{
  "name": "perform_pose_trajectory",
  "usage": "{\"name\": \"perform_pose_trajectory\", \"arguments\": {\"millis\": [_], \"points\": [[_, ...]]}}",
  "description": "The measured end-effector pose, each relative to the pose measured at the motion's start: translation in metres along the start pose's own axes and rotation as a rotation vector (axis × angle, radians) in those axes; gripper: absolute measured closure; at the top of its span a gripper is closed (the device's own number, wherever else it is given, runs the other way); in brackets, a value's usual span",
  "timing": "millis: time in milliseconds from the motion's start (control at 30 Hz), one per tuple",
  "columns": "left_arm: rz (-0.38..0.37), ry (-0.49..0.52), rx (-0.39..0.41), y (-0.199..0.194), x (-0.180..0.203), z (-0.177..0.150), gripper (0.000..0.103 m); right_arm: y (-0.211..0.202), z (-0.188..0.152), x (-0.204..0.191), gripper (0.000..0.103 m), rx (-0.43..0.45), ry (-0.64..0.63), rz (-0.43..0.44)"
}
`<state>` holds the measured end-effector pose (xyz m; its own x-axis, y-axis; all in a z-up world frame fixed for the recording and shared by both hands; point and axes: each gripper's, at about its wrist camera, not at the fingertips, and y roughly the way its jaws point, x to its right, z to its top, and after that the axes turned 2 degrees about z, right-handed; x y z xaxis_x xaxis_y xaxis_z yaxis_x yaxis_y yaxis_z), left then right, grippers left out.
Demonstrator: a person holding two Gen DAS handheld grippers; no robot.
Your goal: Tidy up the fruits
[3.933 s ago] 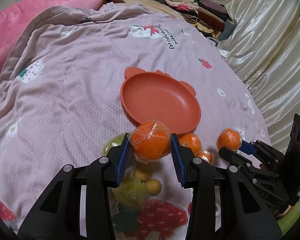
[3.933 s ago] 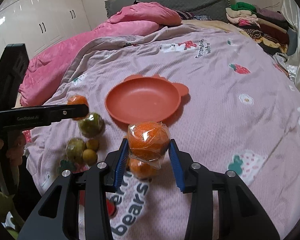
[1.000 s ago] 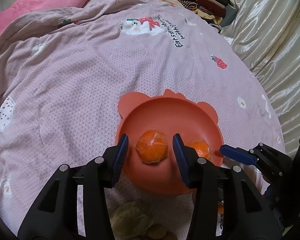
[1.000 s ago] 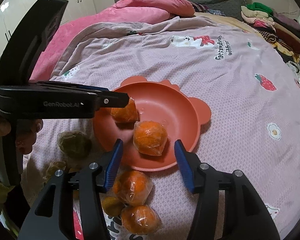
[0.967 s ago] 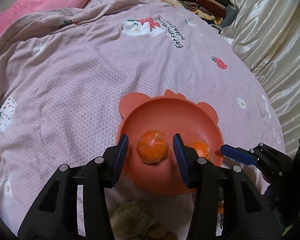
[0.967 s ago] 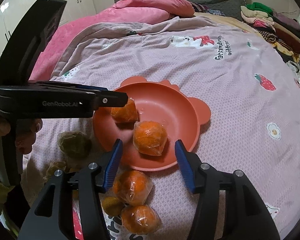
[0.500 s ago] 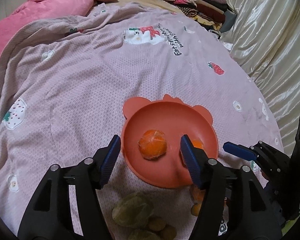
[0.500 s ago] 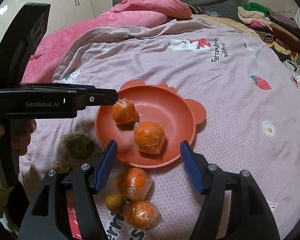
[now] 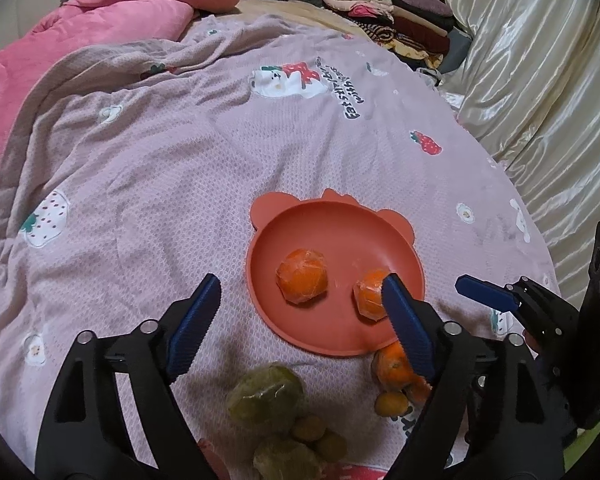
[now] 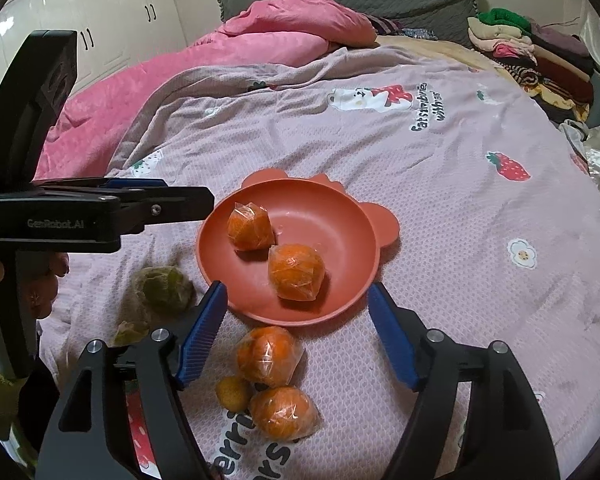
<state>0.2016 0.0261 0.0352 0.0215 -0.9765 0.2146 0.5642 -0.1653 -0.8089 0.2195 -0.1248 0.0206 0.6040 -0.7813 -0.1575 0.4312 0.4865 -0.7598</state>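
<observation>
Both claws were opening, nothing gripped: left claw (image 9: 300, 320), right claw (image 10: 296, 332). Your next pick: plastic-wrapped orange (image 10: 269, 355) just below right claw; centre on it.

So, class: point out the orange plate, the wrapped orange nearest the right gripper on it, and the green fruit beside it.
orange plate (image 10: 340, 216): right wrist view, bare inner floor.
wrapped orange (image 10: 296, 267): right wrist view, middle of its wrapping.
green fruit (image 10: 162, 289): right wrist view, centre of its top.

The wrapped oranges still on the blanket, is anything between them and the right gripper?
Nothing visible. The two wrapped oranges lie just below the right gripper, whose jaws are opening and empty; only a small yellow fruit sits beside them.
</observation>
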Motion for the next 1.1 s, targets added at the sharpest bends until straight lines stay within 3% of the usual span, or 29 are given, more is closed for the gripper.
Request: {"name": "perform_pose_trajectory", "arguments": {"millis": [467,1100], "points": [[0.020,-0.030,0.031,-0.028,-0.005,-0.009,0.011,-0.022,-0.001,0.001,0.011,0.045,0.019,-0.023],[0.053,-0.015,0.071,-0.059,0.001,-0.029,0.010,-0.054,-0.010,0.004,0.008,0.094,0.045,-0.042]]}}
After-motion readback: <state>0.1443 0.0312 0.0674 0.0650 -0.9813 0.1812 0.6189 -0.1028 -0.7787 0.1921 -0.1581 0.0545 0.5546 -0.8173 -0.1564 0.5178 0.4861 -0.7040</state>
